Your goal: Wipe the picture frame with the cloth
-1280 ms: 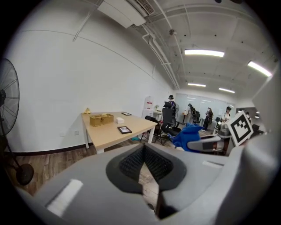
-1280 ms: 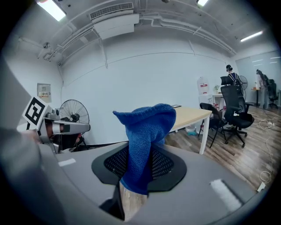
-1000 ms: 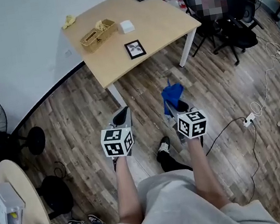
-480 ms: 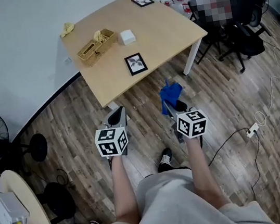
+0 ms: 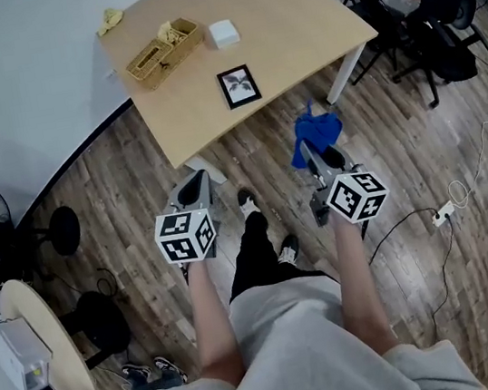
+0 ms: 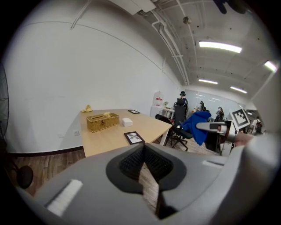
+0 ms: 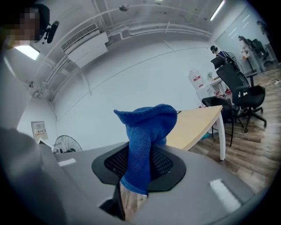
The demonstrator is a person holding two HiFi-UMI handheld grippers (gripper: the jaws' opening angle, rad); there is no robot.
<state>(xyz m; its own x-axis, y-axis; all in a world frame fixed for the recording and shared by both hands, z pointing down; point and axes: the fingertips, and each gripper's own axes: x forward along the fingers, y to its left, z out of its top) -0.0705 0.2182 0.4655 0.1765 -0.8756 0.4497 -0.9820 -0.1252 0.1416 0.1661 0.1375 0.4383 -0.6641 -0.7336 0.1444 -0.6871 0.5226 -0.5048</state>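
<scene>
Bare wood floor [image 5: 124, 190] open up to the near edge of the table [image 5: 292, 35], and bare tabletop all round the picture frame [image 5: 238, 85] lying close to that edge. Farther back on the top, well apart from the frame, a wicker basket [image 5: 162, 49] and a small white box [image 5: 223, 33]. Underneath, a white table leg [image 5: 349, 72] at the right corner; black office chairs [image 5: 440, 39] crowding the right side, a wall [image 5: 25, 86] tight along the left.
</scene>
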